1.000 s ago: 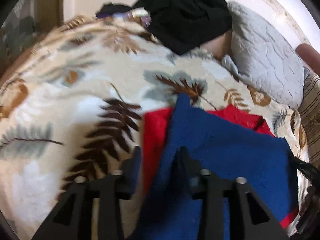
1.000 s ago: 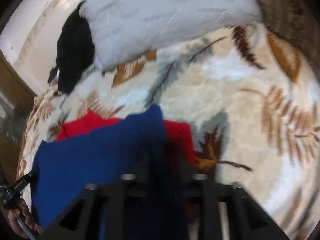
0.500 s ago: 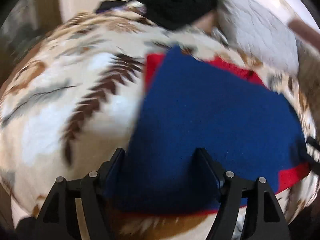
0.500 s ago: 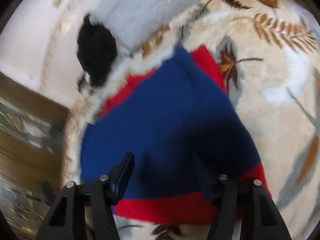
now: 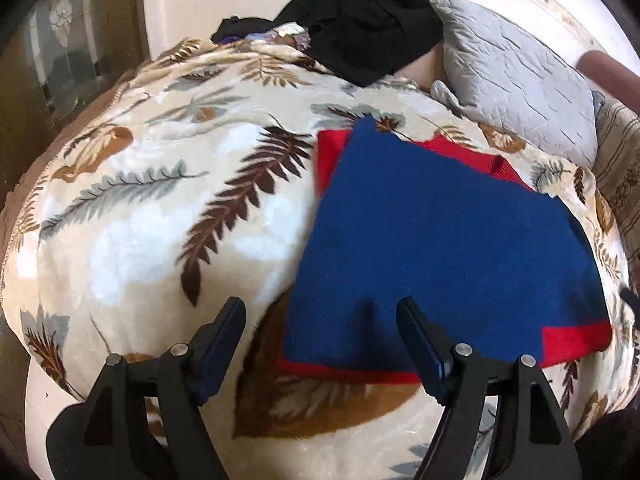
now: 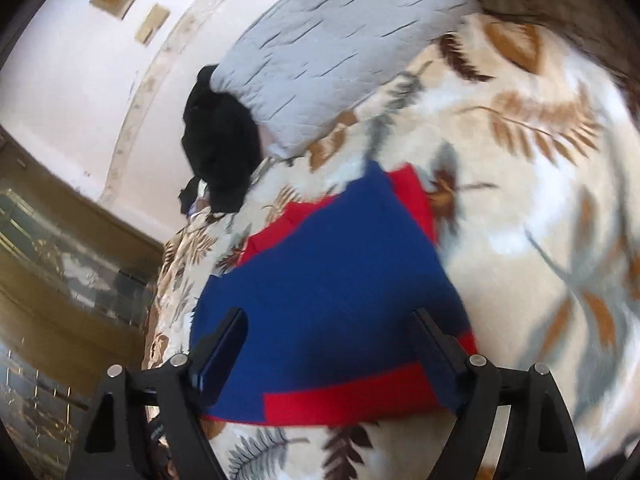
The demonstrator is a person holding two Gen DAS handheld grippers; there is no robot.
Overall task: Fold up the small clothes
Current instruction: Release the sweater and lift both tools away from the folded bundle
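On the bed, near its front edge, the blue and red garment [image 5: 440,248] lies flat on the leaf-patterned blanket [image 5: 160,208], its blue panel laid over the red one so that red shows only as a strip along the near hem, at the far edge and at the near right corner. A second ago both tools were clamped on a raised blue edge and carrying it over the red; half a second ago their jaws were already apart with the cloth dropped flat, and now the left gripper [image 5: 320,316] hangs just above the near left corner of the garment with jaws wide and nothing in them, while the right gripper [image 6: 328,328] hangs over the near hem, likewise wide and empty. That reads as one fold finished and released; I judge the piece is either done or ready for a further fold across its width. Farther off, a black garment [image 5: 368,20] lies heaped at the head of the bed beside a grey quilted pillow [image 5: 516,80], and it looks to be unfolded. No brand, label or legible writing shows on the garment, the blanket or the tools in either view.
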